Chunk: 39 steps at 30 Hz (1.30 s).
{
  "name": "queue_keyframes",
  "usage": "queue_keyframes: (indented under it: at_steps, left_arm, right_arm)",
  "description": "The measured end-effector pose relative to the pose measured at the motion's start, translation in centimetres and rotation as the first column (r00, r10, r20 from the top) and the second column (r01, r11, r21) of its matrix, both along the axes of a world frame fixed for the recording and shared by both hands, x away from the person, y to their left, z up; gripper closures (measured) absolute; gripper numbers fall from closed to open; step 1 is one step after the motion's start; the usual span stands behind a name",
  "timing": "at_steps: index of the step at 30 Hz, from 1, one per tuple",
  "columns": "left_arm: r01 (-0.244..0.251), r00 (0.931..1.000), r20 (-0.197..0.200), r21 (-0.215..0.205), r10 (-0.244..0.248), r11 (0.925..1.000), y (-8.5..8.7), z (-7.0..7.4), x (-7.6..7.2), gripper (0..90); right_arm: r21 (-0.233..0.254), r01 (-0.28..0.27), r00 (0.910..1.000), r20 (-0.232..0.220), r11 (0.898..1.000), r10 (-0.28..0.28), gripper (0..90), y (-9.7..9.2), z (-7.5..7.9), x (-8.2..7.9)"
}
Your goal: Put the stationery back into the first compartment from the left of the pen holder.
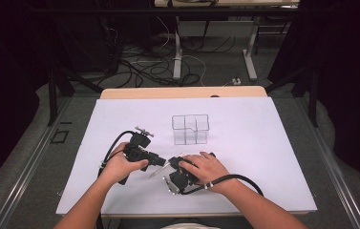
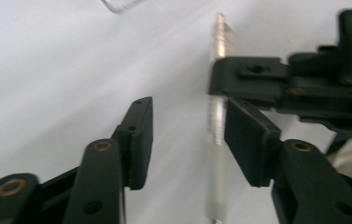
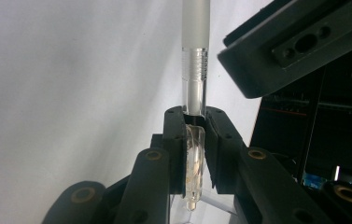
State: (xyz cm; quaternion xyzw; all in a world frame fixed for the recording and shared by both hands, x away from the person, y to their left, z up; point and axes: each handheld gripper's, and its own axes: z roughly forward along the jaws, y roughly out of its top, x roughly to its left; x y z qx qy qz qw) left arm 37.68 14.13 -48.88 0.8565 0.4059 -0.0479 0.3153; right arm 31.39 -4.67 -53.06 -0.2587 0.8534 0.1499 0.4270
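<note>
One slim clear pen (image 3: 195, 70), frosted cap end

No readable text

No words, labels, brands, numbers or signs can be read in the high view or in either gripper view.

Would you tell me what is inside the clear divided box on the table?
The clear divided box looks empty: only its partitions and the white table show through. The pen is outside it, clamped in the right gripper.
</note>
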Motion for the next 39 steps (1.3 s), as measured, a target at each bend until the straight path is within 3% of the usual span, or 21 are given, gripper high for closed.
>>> queue_keyframes:
  at_steps: [4,8,11,13,14,17,20,21,22,23,26,30,31,32,33,34,36,37,38,39]
  left_arm:
    - [-0.054,0.9969,0.057,0.000,0.054,0.9985,1.0,-0.4,0.6,45.0]
    - [-0.115,0.9872,0.112,0.001,0.114,0.9934,2.1,-0.8,1.2,40.2]
    - [-0.138,0.9779,0.160,0.016,0.134,0.9903,2.7,-1.0,1.4,36.3]
    - [-0.132,0.9777,0.169,0.032,0.125,0.9907,3.0,-1.1,1.6,33.3]
    - [-0.136,0.9734,0.192,0.039,0.126,0.9900,3.1,-1.1,1.6,32.5]
    - [-0.145,0.9680,0.213,0.038,0.133,0.9888,3.5,-1.1,1.7,30.7]
    - [-0.154,0.9575,0.251,0.028,0.142,0.9877,3.8,-1.2,1.7,28.6]
    - [-0.158,0.9554,0.256,0.023,0.147,0.9871,3.8,-1.3,1.7,27.4]
    - [-0.169,0.9521,0.261,0.015,0.159,0.9855,3.9,-1.5,1.7,27.0]
    - [-0.165,0.9540,0.258,0.025,0.153,0.9859,4.0,-1.5,1.7,26.9]
    - [-0.183,0.9497,0.263,0.026,0.170,0.9827,4.1,-1.7,1.7,26.3]
    - [-0.198,0.9495,0.255,0.039,0.182,0.9794,4.5,-1.9,1.8,26.2]
    - [-0.206,0.9496,0.249,0.034,0.191,0.9780,4.6,-1.9,1.8,26.2]
    - [-0.191,0.9540,0.243,0.039,0.176,0.9809,4.8,-1.7,1.9,25.9]
    - [-0.207,0.9520,0.235,0.025,0.196,0.9780,4.8,-1.8,1.9,25.2]
    - [-0.217,0.9452,0.252,0.010,0.207,0.9762,4.8,-1.9,1.9,23.8]
    - [-0.220,0.9421,0.261,0.009,0.210,0.9755,4.9,-1.8,1.9,20.6]
    - [-0.216,0.9427,0.261,0.004,0.208,0.9763,5.0,-1.8,2.0,19.7]
    - [-0.224,0.9412,0.258,-0.006,0.218,0.9745,5.0,-1.8,2.0,18.2]
    - [-0.225,0.9400,0.262,-0.009,0.219,0.9743,5.1,-1.8,2.0,16.7]
  right_arm:
    - [0.019,-0.002,1.0000,-0.009,1.000,0.002,79.5,-0.1,0.2,0.0]
    - [0.052,0.010,0.9995,-0.029,0.999,-0.008,79.5,-0.4,0.6,0.3]
    - [0.079,0.025,0.9990,-0.040,0.997,-0.021,79.6,-0.6,1.0,0.4]
    - [0.099,0.039,0.9980,-0.053,0.994,-0.034,79.6,-0.8,1.2,0.5]
    - [0.112,0.037,0.9979,-0.056,0.993,-0.031,79.6,-0.8,1.3,0.6]
    - [0.167,0.060,0.9952,-0.087,0.984,-0.046,79.6,-1.0,1.6,0.9]
    - [0.195,0.104,0.9878,-0.135,0.975,-0.079,79.6,-1.1,2.0,1.2]
    - [0.223,0.102,0.9886,-0.132,0.970,-0.073,79.6,-1.1,2.0,1.4]
    - [0.217,0.122,0.9850,-0.146,0.969,-0.091,79.6,-1.2,2.3,1.5]
    - [0.234,0.117,0.9850,-0.151,0.965,-0.083,79.6,-1.3,2.4,1.7]
    - [0.266,0.150,0.9781,-0.180,0.952,-0.103,79.6,-1.5,2.9,2.0]
    - [0.312,0.186,0.9673,-0.225,0.932,-0.118,79.6,-1.9,3.6,2.6]
    - [0.324,0.193,0.9645,-0.236,0.926,-0.119,79.6,-2.0,3.7,2.8]
    - [0.337,0.198,0.9611,-0.251,0.920,-0.114,79.6,-2.1,3.9,3.1]
    - [0.360,0.215,0.9556,-0.269,0.908,-0.120,79.6,-2.1,4.1,3.2]
    - [0.367,0.229,0.9518,-0.278,0.902,-0.129,79.6,-2.3,4.3,3.4]
    - [0.392,0.252,0.9429,-0.305,0.885,-0.133,79.6,-2.4,4.7,3.9]
    - [0.394,0.258,0.9386,-0.319,0.882,-0.132,79.6,-2.6,5.0,4.1]
    - [0.429,0.279,0.9320,-0.336,0.859,-0.135,79.6,-2.5,5.1,4.3]
    - [0.432,0.287,0.9289,-0.344,0.855,-0.138,79.6,-2.7,5.4,4.5]
